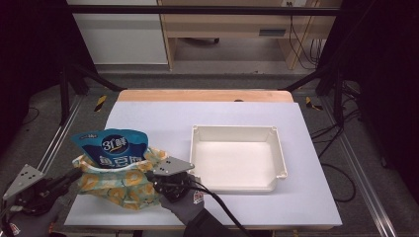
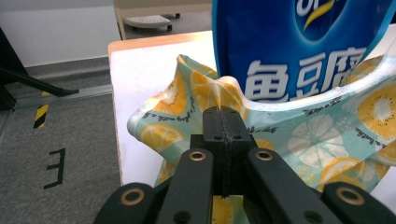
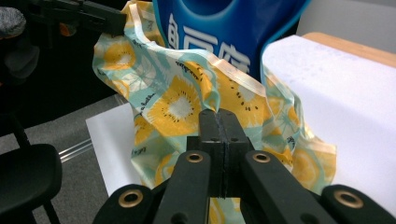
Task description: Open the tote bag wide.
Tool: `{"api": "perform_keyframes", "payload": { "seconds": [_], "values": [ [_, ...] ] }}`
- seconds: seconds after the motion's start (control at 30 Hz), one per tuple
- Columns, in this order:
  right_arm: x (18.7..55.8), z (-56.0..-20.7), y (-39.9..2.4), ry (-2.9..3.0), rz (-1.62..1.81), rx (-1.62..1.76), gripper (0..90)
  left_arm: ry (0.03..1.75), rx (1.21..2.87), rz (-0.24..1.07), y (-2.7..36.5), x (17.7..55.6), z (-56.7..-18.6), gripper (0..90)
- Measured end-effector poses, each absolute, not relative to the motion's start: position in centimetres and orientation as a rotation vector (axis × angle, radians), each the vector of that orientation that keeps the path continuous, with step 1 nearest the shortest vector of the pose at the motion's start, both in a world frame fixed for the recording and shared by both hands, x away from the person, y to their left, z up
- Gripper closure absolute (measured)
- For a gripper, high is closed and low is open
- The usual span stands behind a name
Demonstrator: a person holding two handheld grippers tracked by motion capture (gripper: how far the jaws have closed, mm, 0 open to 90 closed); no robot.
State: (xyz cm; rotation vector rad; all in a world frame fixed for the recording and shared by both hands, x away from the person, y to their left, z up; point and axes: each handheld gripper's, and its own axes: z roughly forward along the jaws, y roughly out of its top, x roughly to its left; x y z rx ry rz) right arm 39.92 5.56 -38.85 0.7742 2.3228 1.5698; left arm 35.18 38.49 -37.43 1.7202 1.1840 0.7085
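- The left gripper (image 1: 74,174) sits at the near left corner of the worktop (image 1: 306,197), held in a gloved hand (image 1: 29,224). In the left gripper view its jaws stand fully together, pinching the rim of the bag (image 2: 327,135) near a puckered fold.
- No earlier picture bears on it, so only this: the cloth edge is clamped between the pads of that left gripper (image 2: 222,122).
- The right gripper (image 1: 157,181) lies near the middle of the near edge, in another gloved hand (image 1: 190,202), with a black cable (image 1: 222,210) trailing toward the person.
- In the right gripper view the right gripper (image 3: 219,123) has its jaws pressed shut on the bag (image 3: 182,102), at the opposite side of the rim.
- In that same view the left gripper (image 3: 112,21) shows farther off, gripping the far corner of the rim.
- The bag (image 1: 123,182) is teal cloth printed with yellow citrus slices; it rests on the near left part of the worktop, stretched between the two grippers.
- A blue pouch (image 1: 111,145) with white lettering stands upright in the bag, its top half above the rim. It appears close up as the pouch (image 2: 299,46) and pouch (image 3: 219,32).
- Just right of the bag, past the right gripper, lies a white tray (image 1: 279,153), shallow and rectangular.
- Beyond the white sheet a strip of wood (image 1: 197,95) edges the worktop.
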Motion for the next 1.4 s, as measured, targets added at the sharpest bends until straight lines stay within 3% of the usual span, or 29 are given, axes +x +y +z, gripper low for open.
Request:
{"api": "perform_keyframes", "payload": {
  "seconds": [1.4],
  "values": [
    [39.6, -46.0, 6.4, 2.454, 1.455, 0.921, 90.0, 1.292, 1.887, 0.636, 38.0, 36.3, -43.6, 89.9]
  ]
}}
